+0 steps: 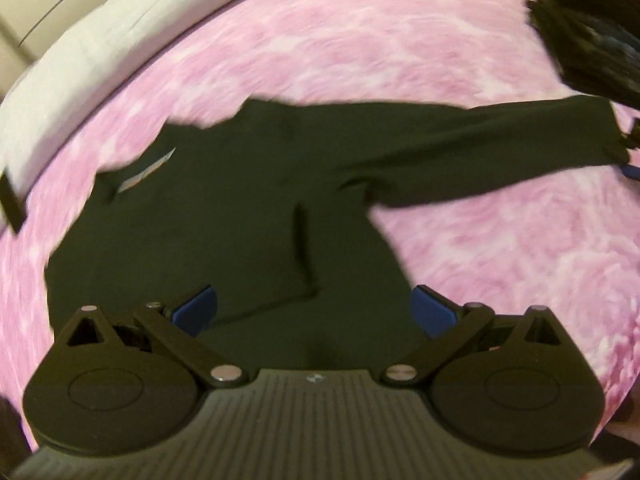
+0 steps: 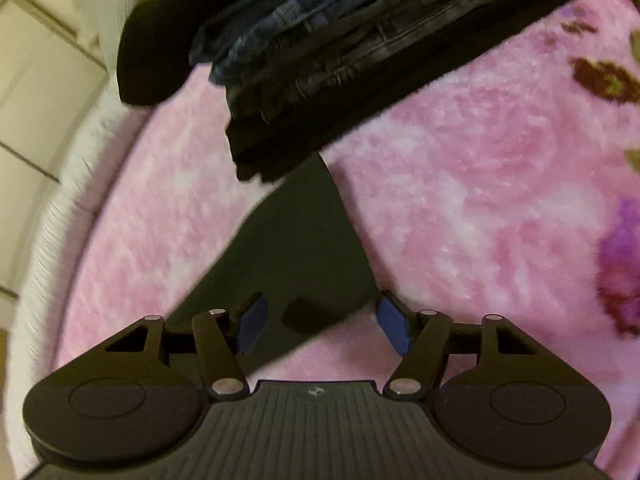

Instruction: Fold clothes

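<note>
A dark long-sleeved top (image 1: 224, 216) lies spread on a pink fuzzy blanket (image 1: 360, 40), a pale label (image 1: 148, 172) near its neck. One sleeve (image 1: 500, 148) stretches out to the right. My left gripper (image 1: 316, 312) hangs open over the top's body, its blue pads wide apart and holding nothing. In the right wrist view the sleeve end (image 2: 296, 248) lies flat under my right gripper (image 2: 322, 326), which is open; its blue pads (image 2: 252, 324) stand clear of the cloth on either side.
A stack of folded dark clothes and jeans (image 2: 360, 60) sits just beyond the sleeve end, also at the top right as a dark stack (image 1: 592, 20). The white bed edge (image 1: 80, 60) curves along the left. Flower prints (image 2: 616, 240) mark the blanket's right side.
</note>
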Action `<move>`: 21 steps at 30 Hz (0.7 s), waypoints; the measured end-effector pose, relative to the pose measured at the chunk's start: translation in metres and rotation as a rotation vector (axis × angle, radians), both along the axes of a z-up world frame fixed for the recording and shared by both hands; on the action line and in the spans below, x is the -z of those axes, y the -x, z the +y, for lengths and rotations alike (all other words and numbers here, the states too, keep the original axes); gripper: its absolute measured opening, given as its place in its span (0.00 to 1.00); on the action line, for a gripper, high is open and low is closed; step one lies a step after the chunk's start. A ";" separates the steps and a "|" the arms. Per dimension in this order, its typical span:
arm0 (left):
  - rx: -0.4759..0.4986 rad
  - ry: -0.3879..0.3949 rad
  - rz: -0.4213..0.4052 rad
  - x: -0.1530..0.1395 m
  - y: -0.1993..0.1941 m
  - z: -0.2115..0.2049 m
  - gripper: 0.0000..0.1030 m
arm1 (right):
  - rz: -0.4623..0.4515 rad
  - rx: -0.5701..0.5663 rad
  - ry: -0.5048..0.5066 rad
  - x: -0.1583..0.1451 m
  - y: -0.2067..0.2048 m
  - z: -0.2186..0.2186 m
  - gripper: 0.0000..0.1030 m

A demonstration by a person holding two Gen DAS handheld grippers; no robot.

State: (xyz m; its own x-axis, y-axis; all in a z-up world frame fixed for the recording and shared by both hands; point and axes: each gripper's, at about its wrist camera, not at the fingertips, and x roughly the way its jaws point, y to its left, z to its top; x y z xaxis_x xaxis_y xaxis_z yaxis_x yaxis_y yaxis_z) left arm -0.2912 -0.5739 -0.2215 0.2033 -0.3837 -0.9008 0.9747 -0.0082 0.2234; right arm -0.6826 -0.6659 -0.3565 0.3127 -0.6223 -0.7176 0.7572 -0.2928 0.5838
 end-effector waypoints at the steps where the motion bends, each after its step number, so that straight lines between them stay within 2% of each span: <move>1: 0.018 0.002 -0.006 -0.001 0.006 -0.006 0.99 | -0.019 0.017 0.004 0.001 0.002 0.002 0.58; 2: 0.030 0.003 -0.010 -0.001 0.009 -0.011 0.99 | -0.034 0.031 0.006 0.003 0.004 0.003 0.52; 3: 0.037 0.005 -0.012 -0.002 0.013 -0.016 0.99 | -0.039 0.035 -0.002 0.003 0.006 0.004 0.33; 5: 0.038 0.010 -0.013 -0.003 0.017 -0.023 0.99 | -0.039 0.021 -0.012 -0.001 0.009 0.001 0.12; 9: 0.010 0.024 -0.022 -0.008 0.013 -0.026 0.99 | -0.014 -0.037 -0.022 -0.018 0.012 -0.009 0.08; 13: -0.062 0.068 -0.008 -0.024 -0.007 -0.004 0.99 | 0.174 -0.161 0.029 -0.070 -0.024 -0.032 0.07; 17: -0.146 0.108 0.021 -0.036 -0.047 0.039 0.99 | 0.305 -0.320 0.190 -0.124 -0.113 -0.039 0.07; 20: -0.214 0.133 0.034 -0.042 -0.093 0.086 0.99 | 0.391 -0.496 0.387 -0.167 -0.219 -0.020 0.07; 21: -0.239 0.139 0.038 -0.043 -0.111 0.103 0.99 | 0.419 -0.580 0.486 -0.180 -0.263 -0.006 0.07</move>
